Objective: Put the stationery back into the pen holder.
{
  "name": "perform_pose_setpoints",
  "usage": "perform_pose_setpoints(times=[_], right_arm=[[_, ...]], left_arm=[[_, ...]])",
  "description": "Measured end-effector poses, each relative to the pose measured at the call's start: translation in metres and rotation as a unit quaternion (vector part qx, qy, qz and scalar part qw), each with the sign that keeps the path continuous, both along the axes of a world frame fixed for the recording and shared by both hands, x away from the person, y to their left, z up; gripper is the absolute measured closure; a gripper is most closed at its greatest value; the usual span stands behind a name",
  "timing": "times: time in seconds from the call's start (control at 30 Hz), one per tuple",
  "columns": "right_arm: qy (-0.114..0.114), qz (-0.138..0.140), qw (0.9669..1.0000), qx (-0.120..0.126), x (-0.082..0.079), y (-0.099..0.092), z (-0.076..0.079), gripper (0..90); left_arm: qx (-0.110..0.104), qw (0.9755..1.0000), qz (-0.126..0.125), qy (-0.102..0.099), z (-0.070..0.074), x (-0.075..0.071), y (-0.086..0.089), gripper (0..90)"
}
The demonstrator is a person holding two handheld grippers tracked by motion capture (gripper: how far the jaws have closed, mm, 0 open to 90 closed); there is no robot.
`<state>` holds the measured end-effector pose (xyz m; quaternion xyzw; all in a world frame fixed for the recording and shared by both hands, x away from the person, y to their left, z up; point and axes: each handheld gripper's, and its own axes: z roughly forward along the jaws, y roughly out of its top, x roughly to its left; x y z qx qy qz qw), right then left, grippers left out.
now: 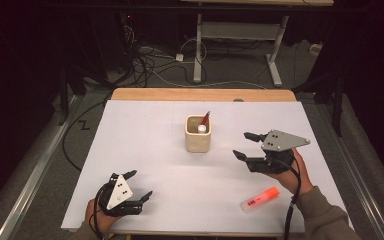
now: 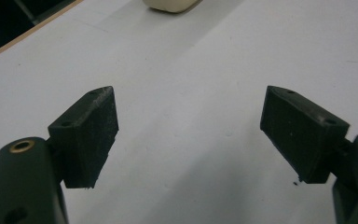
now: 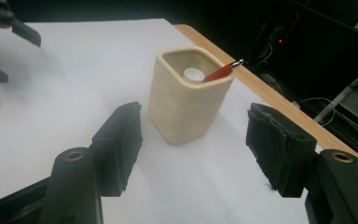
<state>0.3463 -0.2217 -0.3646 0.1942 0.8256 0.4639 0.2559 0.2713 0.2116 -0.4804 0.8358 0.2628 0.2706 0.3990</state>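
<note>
A cream square cup (image 1: 198,134) stands near the middle of the white table, with a red pen (image 1: 205,119) and a white-capped item (image 1: 201,128) inside. In the right gripper view the cup (image 3: 185,98) sits just ahead of the open jaws, the red pen (image 3: 221,71) leaning out at its rim. My right gripper (image 1: 244,145) is open and empty, to the right of the cup. An orange highlighter (image 1: 259,198) lies near the front right edge. My left gripper (image 1: 139,185) is open at the front left, over bare table (image 2: 191,93).
The white table (image 1: 145,150) has a wooden strip (image 1: 202,94) along its far edge. Beyond it are a desk frame (image 1: 240,35) and loose cables (image 1: 150,65) on the floor. The cup's base (image 2: 171,4) shows at the top of the left gripper view.
</note>
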Motion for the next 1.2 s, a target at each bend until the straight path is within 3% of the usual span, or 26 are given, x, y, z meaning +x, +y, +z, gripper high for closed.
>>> perform_pose_setpoints(times=[0.17, 0.3, 0.47, 0.67, 0.9, 1.0, 1.1, 1.2], right_arm=[[0.016, 0.008, 0.9998, 0.002, -0.007, -0.011, -0.007, 30.2], [0.013, 0.006, 0.9999, -0.010, -0.015, -0.016, -0.014, 26.6], [0.042, 0.023, 0.9986, -0.023, -0.022, -0.024, -0.025, 25.8], [0.069, 0.049, 0.9925, -0.088, -0.031, -0.029, -0.039, 26.2], [0.094, 0.087, 0.9796, -0.154, -0.040, -0.031, -0.044, 28.2], [0.103, 0.110, 0.9711, -0.185, -0.043, -0.029, -0.046, 28.9], [0.114, 0.126, 0.9589, -0.227, -0.044, -0.025, -0.050, 28.4], [0.128, 0.144, 0.9432, -0.270, -0.045, -0.020, -0.055, 27.1]], left_arm=[[0.003, 1.0000, 0.001, 0.001, 0.000, 0.000, 0.000, 18.5], [0.004, 1.0000, 0.001, 0.002, -0.001, 0.001, 0.001, 18.4], [0.012, 0.9999, 0.000, 0.002, -0.001, 0.001, -0.001, 18.4], [0.013, 0.9999, 0.000, 0.001, -0.001, 0.000, -0.001, 18.4], [0.015, 0.9999, -0.001, 0.003, -0.002, 0.001, -0.002, 18.4], [0.016, 0.9999, -0.001, 0.004, -0.002, 0.001, -0.002, 18.4], [0.017, 0.9998, -0.003, 0.005, -0.002, 0.001, -0.003, 18.4], [0.020, 0.9998, -0.004, 0.006, -0.003, 0.001, -0.003, 18.4]])
